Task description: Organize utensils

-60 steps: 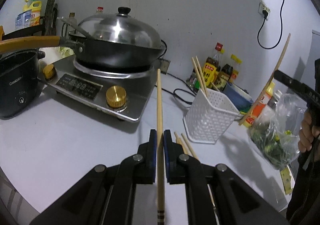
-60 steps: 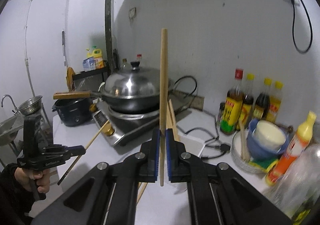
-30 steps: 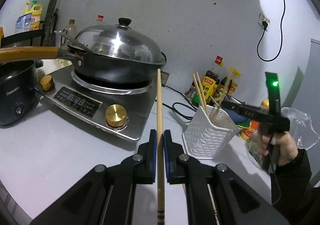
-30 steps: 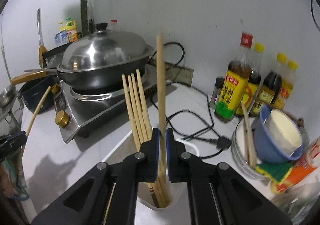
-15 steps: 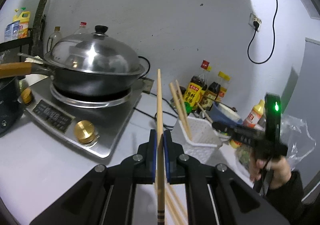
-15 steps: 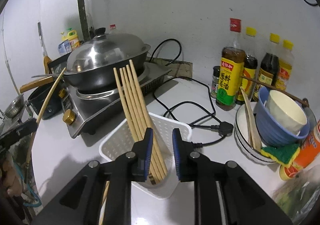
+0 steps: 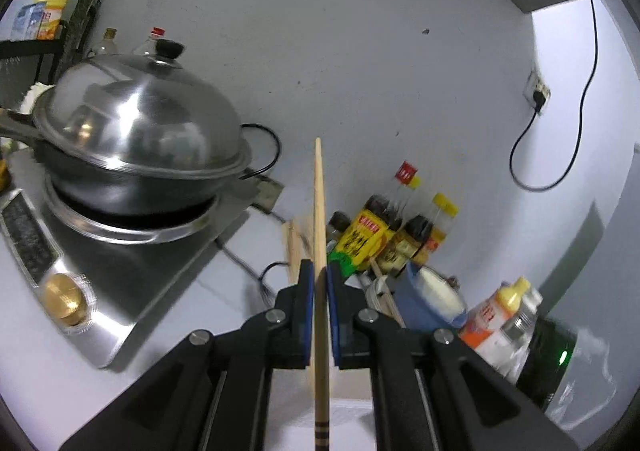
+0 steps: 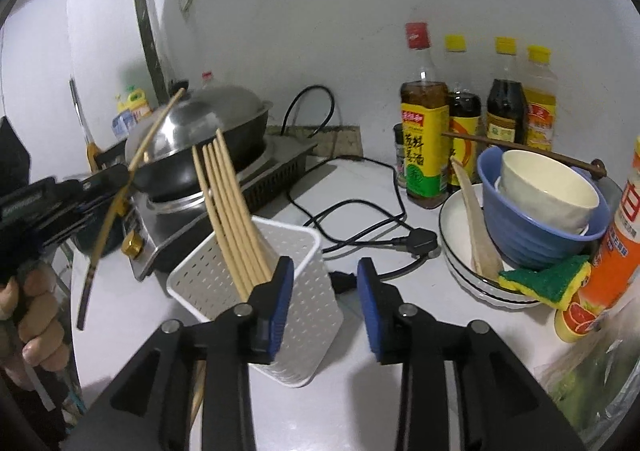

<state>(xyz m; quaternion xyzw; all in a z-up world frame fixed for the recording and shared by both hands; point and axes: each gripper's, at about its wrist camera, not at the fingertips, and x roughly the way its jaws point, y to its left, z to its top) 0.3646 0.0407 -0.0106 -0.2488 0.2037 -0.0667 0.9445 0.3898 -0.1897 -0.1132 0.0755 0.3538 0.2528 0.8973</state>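
My right gripper [image 8: 324, 283] is nearest: its jaws have just been opening and stand apart with nothing between the blue pads. Just past them sits the white perforated basket [image 8: 296, 247] on the white counter [image 8: 360, 383], with a bunch of wooden chopsticks [image 8: 230, 207] inside it, leaning up and to the left. My left gripper [image 7: 319, 309] is clenched on a single chopstick [image 7: 319, 211], which runs straight up between the pads, its dark-banded end toward the camera. In the right wrist view that same gripper shows at the left edge, the person's hand [image 8: 36, 315] around its handle and the chopstick tilted, beside the basket but apart from it.

Right of the basket: a yellow-green sponge [image 8: 548, 281] on the edge of a white plate [image 8: 454, 219], a blue bowl [image 8: 536, 235] holding a cream cup [image 8: 548, 187], and an orange squeeze bottle [image 8: 616, 247]. A black power cord [image 8: 372, 227] trails over the counter. Farther back a lidded wok [image 7: 136, 139] sits on the silver cooktop [image 7: 132, 271]. Sauce bottles [image 8: 480, 119] line the white wall.
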